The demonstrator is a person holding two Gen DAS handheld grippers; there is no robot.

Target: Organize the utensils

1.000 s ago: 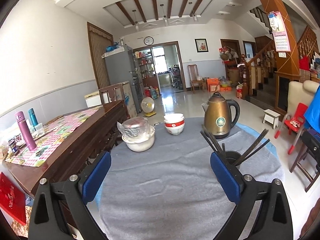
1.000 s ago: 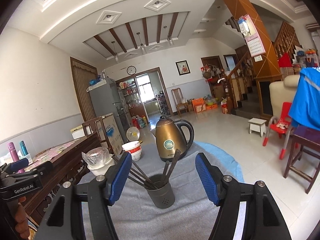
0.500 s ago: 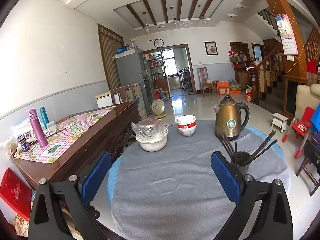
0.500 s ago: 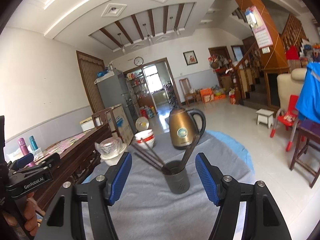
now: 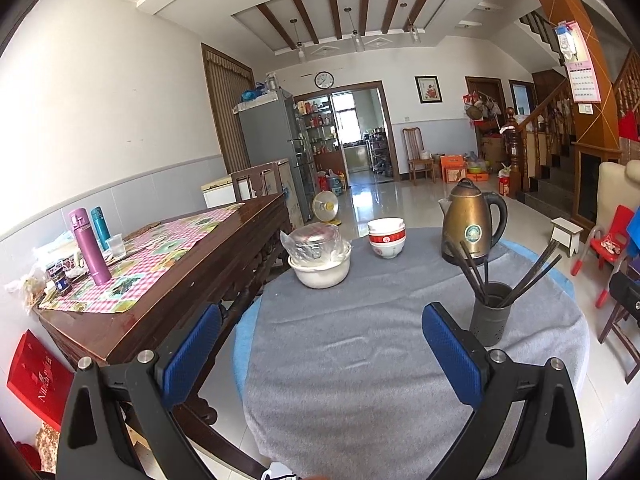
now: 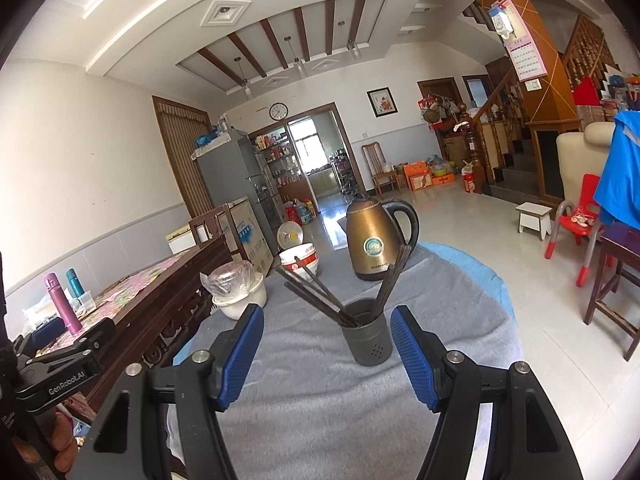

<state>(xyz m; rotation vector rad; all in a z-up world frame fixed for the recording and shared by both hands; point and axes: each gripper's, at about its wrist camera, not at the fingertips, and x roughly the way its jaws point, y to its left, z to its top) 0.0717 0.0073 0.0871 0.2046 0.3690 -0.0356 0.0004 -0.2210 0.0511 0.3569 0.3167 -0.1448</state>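
Observation:
A dark grey utensil holder (image 6: 367, 338) stands on the round table's grey cloth (image 6: 320, 400), with several dark chopsticks (image 6: 316, 294) fanned out of it. It also shows in the left wrist view (image 5: 491, 314) at the right. My right gripper (image 6: 327, 354) is open and empty, a little short of the holder, which lies between its fingers in view. My left gripper (image 5: 320, 356) is open and empty above the table's near left part. The left gripper's body also shows at the right wrist view's left edge (image 6: 60, 364).
A bronze kettle (image 5: 469, 224) stands at the table's back. Stacked red-and-white bowls (image 5: 386, 237) and a white pot with a plastic-wrapped lid (image 5: 319, 256) stand at the back left. A wooden sideboard (image 5: 168, 264) with flasks is left. Chairs stand right (image 6: 612, 280).
Both grippers have drawn back and up from the table, so the holder and kettle look farther off. Both stay open and empty.

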